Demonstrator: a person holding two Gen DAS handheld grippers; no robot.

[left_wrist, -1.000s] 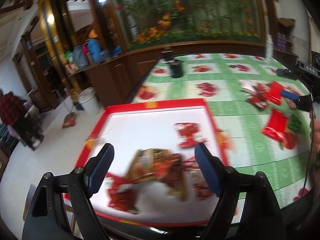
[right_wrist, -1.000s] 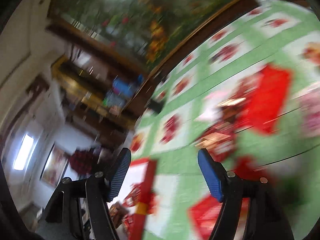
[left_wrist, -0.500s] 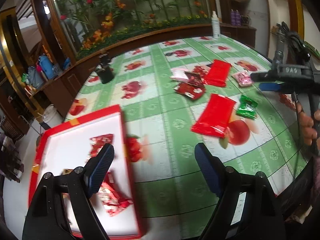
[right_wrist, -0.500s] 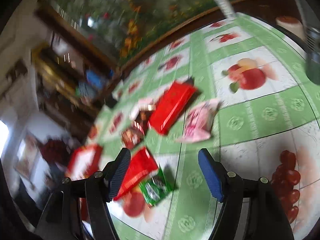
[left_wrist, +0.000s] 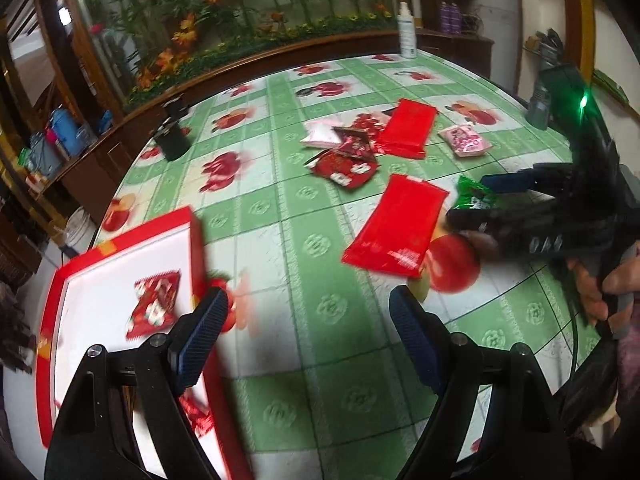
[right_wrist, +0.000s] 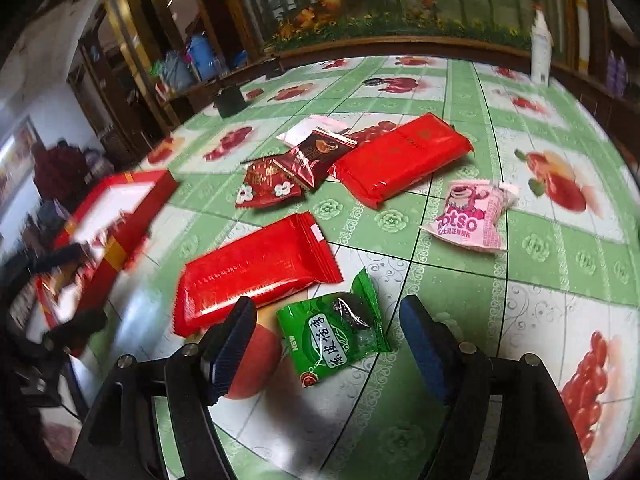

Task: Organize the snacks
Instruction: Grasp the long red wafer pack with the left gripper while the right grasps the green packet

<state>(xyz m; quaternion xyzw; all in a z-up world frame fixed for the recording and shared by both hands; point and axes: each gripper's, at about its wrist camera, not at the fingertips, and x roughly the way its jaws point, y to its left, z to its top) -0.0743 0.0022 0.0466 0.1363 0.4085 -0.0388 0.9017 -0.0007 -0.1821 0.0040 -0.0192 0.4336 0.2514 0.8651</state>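
Snack packets lie loose on the green fruit-print tablecloth. A green packet [right_wrist: 334, 336] lies flat between the fingers of my open right gripper [right_wrist: 326, 344]; it also shows in the left wrist view [left_wrist: 474, 196]. Beside it are a red packet [right_wrist: 256, 272], a larger red packet [right_wrist: 400, 158], a pink packet [right_wrist: 472, 216] and dark red packets [right_wrist: 296, 168]. The red box [left_wrist: 124, 308] with a white inside holds a red packet [left_wrist: 154, 308]. My left gripper [left_wrist: 308, 332] is open and empty by the box's right edge.
A black cup [left_wrist: 172, 136] stands at the table's far left and a white bottle [left_wrist: 406, 32] at the far edge. A grey can [left_wrist: 538, 108] stands at the right. The round table's near edge runs just under both grippers.
My left gripper has swung right from over the box toward the table's middle. My right gripper has dropped down and now straddles the green packet.
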